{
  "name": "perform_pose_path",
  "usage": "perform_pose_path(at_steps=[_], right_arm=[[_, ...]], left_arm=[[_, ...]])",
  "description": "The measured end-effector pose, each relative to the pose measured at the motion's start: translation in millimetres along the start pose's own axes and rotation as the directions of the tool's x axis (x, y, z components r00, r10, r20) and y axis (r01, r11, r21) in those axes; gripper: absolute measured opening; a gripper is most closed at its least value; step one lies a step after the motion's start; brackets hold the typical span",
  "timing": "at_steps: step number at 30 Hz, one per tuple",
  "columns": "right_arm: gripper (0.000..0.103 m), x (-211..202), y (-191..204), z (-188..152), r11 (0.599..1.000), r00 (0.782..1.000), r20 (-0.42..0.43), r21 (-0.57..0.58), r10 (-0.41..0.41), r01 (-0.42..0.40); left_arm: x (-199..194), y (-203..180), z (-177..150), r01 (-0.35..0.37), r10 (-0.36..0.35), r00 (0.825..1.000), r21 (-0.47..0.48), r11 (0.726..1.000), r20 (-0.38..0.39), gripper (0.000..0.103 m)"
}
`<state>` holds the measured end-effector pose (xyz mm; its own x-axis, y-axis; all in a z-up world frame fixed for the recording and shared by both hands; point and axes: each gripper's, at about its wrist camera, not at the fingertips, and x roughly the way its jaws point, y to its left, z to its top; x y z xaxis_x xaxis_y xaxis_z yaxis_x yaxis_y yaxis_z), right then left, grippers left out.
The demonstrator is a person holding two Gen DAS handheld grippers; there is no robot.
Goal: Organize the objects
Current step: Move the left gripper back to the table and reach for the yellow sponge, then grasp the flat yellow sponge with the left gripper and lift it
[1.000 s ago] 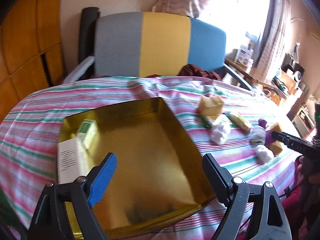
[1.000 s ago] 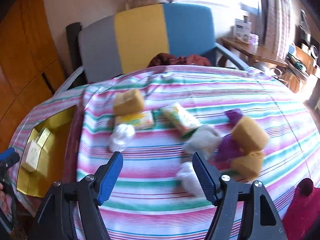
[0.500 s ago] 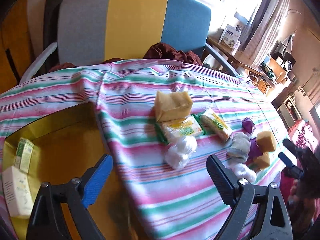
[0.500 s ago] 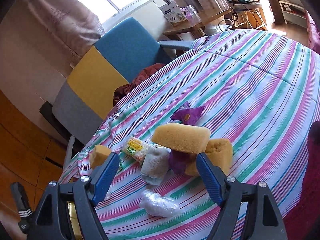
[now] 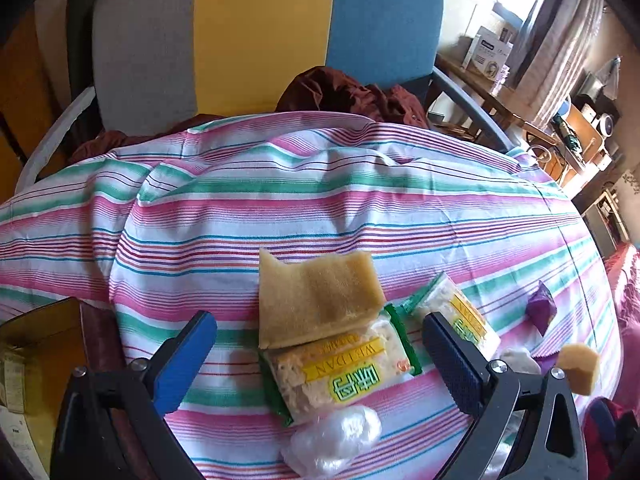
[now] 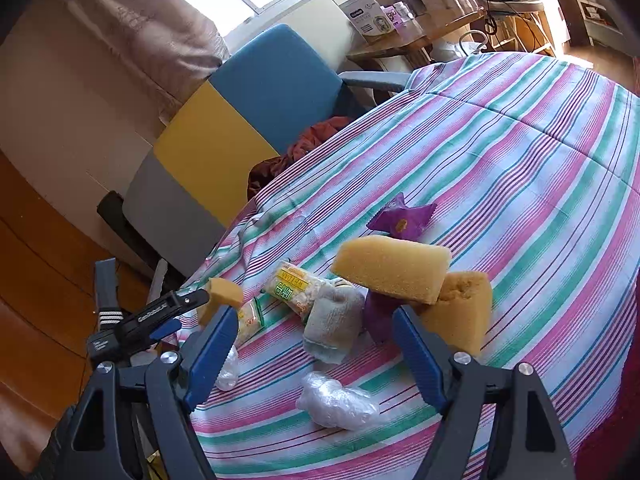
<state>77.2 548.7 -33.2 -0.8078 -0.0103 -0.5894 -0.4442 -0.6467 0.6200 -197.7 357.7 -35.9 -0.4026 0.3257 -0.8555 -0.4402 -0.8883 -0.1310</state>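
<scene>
Left gripper (image 5: 320,364) shifted from tin (image 5: 36,344) to sponge (image 5: 316,300)

Gold tin (image 5: 36,344): cut off at left frame edge, contents unreadable. Second snack packet (image 5: 460,316): partly behind the gripper finger. Grey sock (image 5: 518,360): mostly hidden behind the same finger. Purple packet (image 6: 378,312) under big sponge (image 6: 392,268): largely covered. Box labels on the far shelf too small to read.

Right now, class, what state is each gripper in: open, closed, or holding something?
Left gripper: open, holding nothing; fingers either side of a tan sponge block on a green-edged snack packet.
Right gripper: open, holding nothing.
</scene>
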Motion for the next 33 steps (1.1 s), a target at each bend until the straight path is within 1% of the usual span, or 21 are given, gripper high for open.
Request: perform_pose_path(at_steps=[3, 6, 8, 9, 10, 11, 13, 15, 18, 22, 26, 28, 31, 33], right_arm=[[0.081, 1.1, -2.3, 0.7, 1.0, 1.0, -0.005, 0.011, 0.008, -0.008], [0.081, 1.5, -1.8, 0.6, 1.0, 1.0, -0.01, 0.009, 0.012, -0.011], [0.081, 1.7, -2.0, 0.7, 1.0, 1.0, -0.009, 0.012, 0.009, -0.009], [0.081, 1.5, -2.7, 0.5, 1.0, 1.0, -0.009, 0.015, 0.009, -0.009], [0.081, 1.4, -3.2, 0.5, 1.0, 1.0, -0.01, 0.017, 0.007, -0.007], [0.081, 1.2, -3.6, 0.6, 1.0, 1.0, -0.009, 0.02, 0.005, -0.004], [0.081, 0.9, -5.2, 1.3, 1.0, 1.0, -0.005, 0.028, 0.001, -0.001], [0.081, 1.0, -8.3, 2.1, 0.999, 1.0, -0.004, 0.045, 0.0, 0.001], [0.081, 0.1, -15.2, 3.1, 0.997, 1.0, 0.002, 0.082, -0.004, 0.004], [0.081, -4.0, -27.6, 4.6, 0.988, 0.999, 0.025, 0.15, -0.025, 0.021], [0.081, -4.7, -34.0, 5.6, 0.982, 0.998, 0.026, 0.184, -0.055, 0.049], [0.081, -4.3, -35.4, 5.7, 0.979, 0.997, 0.024, 0.191, -0.071, 0.066], [0.081, -3.0, -39.0, 5.3, 0.975, 0.996, 0.015, 0.207, -0.086, 0.081], [0.081, -2.4, -41.0, 5.1, 0.973, 0.996, 0.012, 0.216, -0.087, 0.082]], left_arm=[[15.8, 0.0, 8.4, -0.014, 0.013, 1.0, -0.029, 0.999, -0.023, 0.103], [29.8, -1.1, 12.2, -0.008, 0.006, 0.999, -0.055, 0.998, -0.047, 0.103], [40.9, -0.3, 12.1, -0.033, 0.029, 0.997, -0.058, 0.998, -0.066, 0.103], [46.6, 1.7, 11.0, -0.041, 0.036, 0.996, -0.062, 0.997, -0.078, 0.1], [49.8, 3.6, 9.9, -0.04, 0.035, 0.996, -0.067, 0.997, -0.085, 0.095], [52.5, 7.1, 7.6, -0.031, 0.023, 0.995, -0.076, 0.997, -0.093, 0.079], [52.3, 10.3, 3.5, -0.005, -0.003, 0.996, -0.085, 0.996, -0.09, 0.077], [47.8, 11.3, 0.7, 0.01, -0.015, 0.997, -0.066, 0.998, -0.081, 0.075], [33.7, 17.3, -2.6, 0.029, -0.033, 0.998, -0.075, 0.997, -0.051, 0.075], [1.2, 19.7, -11.0, 0.029, -0.029, 0.999, -0.017, 0.999, 0.02, 0.075], [-31.2, 24.9, -24.8, 0.054, -0.055, 0.996, 0.013, 0.998, 0.067, 0.075], [-46.8, 26.9, -37.2, 0.074, -0.076, 0.994, 0.034, 0.997, 0.082, 0.076], [-70.3, 22.3, -64.9, 0.084, -0.096, 0.991, 0.113, 0.99, 0.097, 0.076], [-85.5, 16.3, -88.3, 0.1, -0.119, 0.987, 0.174, 0.98, 0.105, 0.076]])
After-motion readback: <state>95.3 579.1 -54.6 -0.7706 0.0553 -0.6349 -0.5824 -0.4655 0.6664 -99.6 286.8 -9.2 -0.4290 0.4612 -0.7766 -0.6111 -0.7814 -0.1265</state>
